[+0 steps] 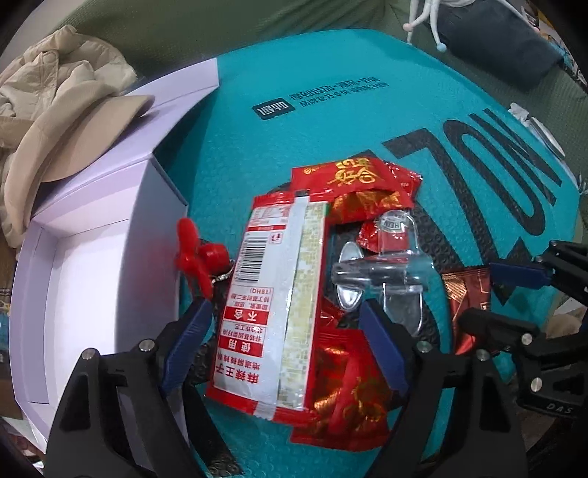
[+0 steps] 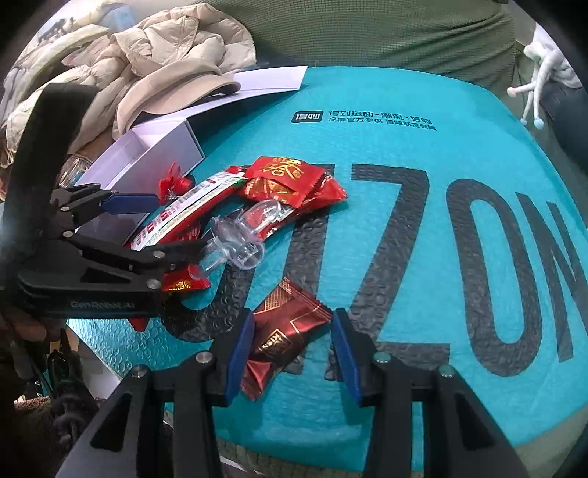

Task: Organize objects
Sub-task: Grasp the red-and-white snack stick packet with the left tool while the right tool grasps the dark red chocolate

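A pile of red snack packets lies on the teal mailer bag (image 1: 330,110). My left gripper (image 1: 283,316) is open, its blue fingers on either side of a long red-and-white spicy snack packet (image 1: 264,305). A clear plastic hook (image 1: 382,275), a red festive packet (image 1: 352,176) and a small red fan keychain (image 1: 198,253) lie beside it. My right gripper (image 2: 290,331) is open around a dark red Kiss candy packet (image 2: 286,327), which also shows in the left wrist view (image 1: 466,294). The pile shows in the right wrist view too (image 2: 257,198).
An open white box (image 1: 92,286) stands left of the pile, its lid (image 1: 165,110) behind it. A beige cap (image 1: 84,136) and a beige jacket (image 2: 165,47) lie over the box's far side. A green sofa back (image 2: 367,33) runs behind.
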Demonstrator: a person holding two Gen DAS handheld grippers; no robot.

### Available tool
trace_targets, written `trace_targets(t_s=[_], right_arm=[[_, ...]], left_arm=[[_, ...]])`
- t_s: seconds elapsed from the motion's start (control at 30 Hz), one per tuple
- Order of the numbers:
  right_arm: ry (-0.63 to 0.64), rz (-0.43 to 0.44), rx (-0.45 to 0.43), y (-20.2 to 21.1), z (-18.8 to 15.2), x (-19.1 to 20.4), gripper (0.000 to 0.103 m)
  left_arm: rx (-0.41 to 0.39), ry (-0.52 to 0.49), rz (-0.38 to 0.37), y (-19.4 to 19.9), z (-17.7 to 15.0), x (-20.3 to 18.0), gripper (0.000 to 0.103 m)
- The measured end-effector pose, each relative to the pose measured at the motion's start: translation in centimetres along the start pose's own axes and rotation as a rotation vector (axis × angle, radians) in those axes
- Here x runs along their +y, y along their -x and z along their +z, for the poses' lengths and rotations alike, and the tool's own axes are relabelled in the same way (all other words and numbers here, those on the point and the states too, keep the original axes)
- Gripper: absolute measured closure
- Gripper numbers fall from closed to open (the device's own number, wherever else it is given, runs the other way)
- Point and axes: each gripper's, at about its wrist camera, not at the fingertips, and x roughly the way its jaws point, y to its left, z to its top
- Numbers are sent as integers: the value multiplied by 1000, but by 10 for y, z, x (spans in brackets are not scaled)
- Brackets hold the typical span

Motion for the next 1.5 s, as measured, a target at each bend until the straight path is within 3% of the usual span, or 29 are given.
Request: trace_targets(t_s=[0.2,0.23,0.4,0.53,0.67,0.73,0.77,0.93,1.03,1.3,1.5], right_arm=[[15,1,0,2,0,1,59],[17,-1,1,2,0,1,59],[13,-14,0,6,-5,-5,59],[-16,-11,-9,12,-14,-13,59],[-37,-16,-18,19,-22,-17,59],[-45,-22,-18,20,-24,-16,59],[-47,-27,-18,20,-23,-15,59],[-42,-37,-7,17,-21,-7,58],[-54,-37,-3,14,-22,-6,56],[-175,-39,-46,17,-34,-1,45],[-19,-188,-70,9,-41,27,42]], left_arm=[[-31,40,-18,12,1,9,54],[-17,50,-80,13,-1,8,63],[-28,17,-133,20,-11,-7,63],[-30,15,-225,30,-19,-16,63],[-14,46,-166,30,-19,-18,58],[22,66,-87,25,-16,-16,31],[36,81,-42,22,-13,-15,29],[48,102,-12,14,-14,-11,28],[97,143,-39,2,-16,-6,26],[48,137,-46,9,-24,0,21],[15,100,-40,18,-37,-3,23]])
